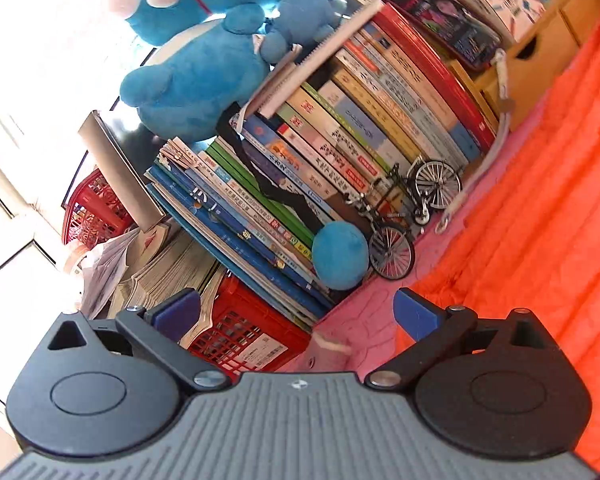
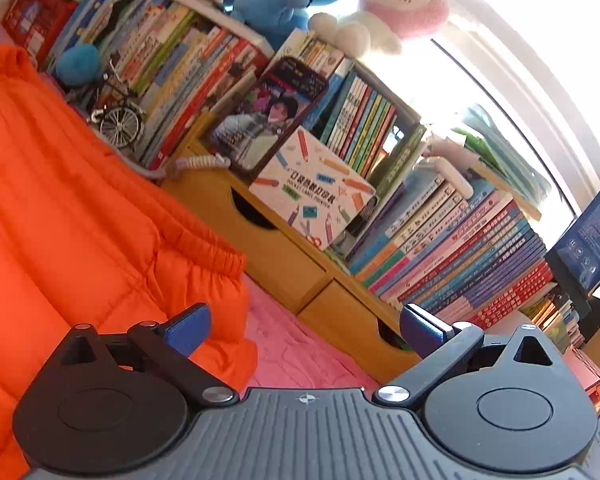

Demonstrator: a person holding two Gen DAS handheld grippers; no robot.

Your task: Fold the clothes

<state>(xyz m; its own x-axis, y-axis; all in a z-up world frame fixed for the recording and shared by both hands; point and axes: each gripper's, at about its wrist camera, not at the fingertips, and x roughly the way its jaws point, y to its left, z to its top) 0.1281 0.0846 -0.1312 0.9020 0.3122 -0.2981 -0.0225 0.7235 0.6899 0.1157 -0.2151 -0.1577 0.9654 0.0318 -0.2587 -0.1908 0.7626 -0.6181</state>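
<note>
Across the right half of the left wrist view and the left half of the right wrist view lies the garment, an orange quilted, puffy piece spread on a pink cover; an elastic, gathered hem shows at mid-frame in the right wrist view; which end of the garment this is cannot be told.

Behind it, filling the upper part of both views, stand books, with a wooden drawer unit at the centre of the right wrist view; blue plush toys sit at upper left of the left wrist view; a red crate is at lower centre; a small model bicycle stands at the cover's edge, near the garment.

Left gripper: jaws spread wide, holding nothing; one pad sits over the garment's edge, though contact cannot be told. Right gripper: jaws likewise spread and empty; the left pad is over the orange corner beside the hem.

Handling judgement: the garment is likely light, soft and springy; the shell looks smooth and may slip; padding will resist a crease and tend to reopen. Recommended hold: pinch the gathered hem or a stitched seam, where the fabric is thinner and firmer, not a puffed panel.
</note>
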